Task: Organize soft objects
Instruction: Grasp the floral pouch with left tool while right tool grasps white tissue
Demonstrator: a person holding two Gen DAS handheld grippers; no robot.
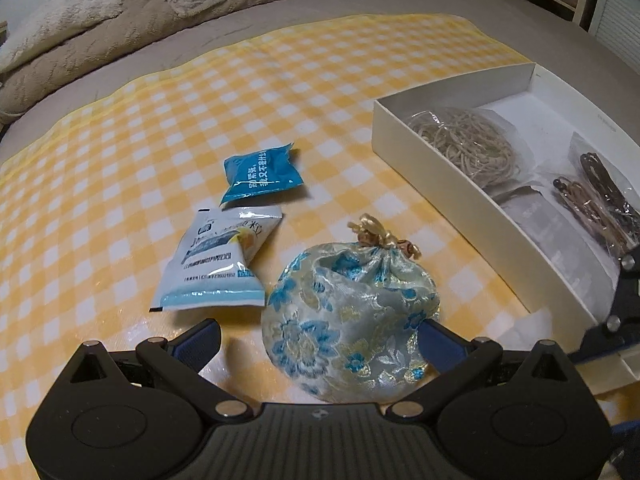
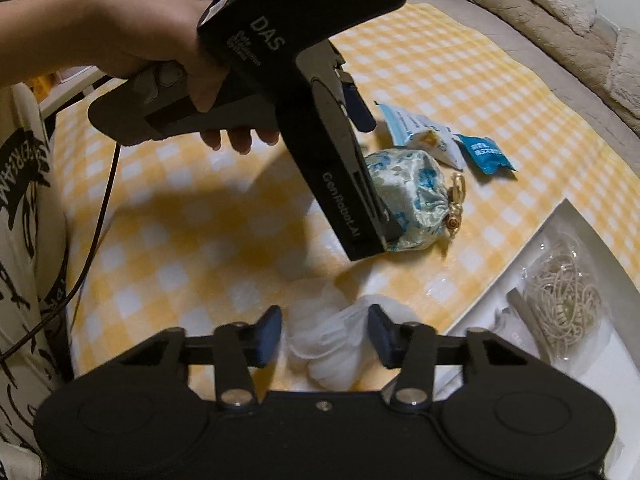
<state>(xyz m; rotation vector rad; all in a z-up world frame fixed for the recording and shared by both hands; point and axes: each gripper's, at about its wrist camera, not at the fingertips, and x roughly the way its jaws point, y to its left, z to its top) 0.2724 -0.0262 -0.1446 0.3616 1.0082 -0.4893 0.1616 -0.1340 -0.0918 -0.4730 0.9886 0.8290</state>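
Reading "DAS" and "GenRobot.AI", left gripper (image 2: 362, 168), centre frame, jaws wide astride floral pouch (image 1: 348, 320) on checked cloth (image 1: 160, 120). Right gripper (image 2: 324, 336), lower centre, jaws narrowed about white fluffy item (image 2: 336, 352); contact unclear.

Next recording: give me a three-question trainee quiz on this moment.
1. What lies between the fingers of the left hand-held gripper?
A. the floral drawstring pouch
B. a roll of tape
C. a folded towel
2. True or false: the white box is empty.
3. How many sealed packets lie on the checked cloth?

Key
1. A
2. False: it holds a bag of elastic bands, among other things.
3. Two: the blue packet and the white packet.
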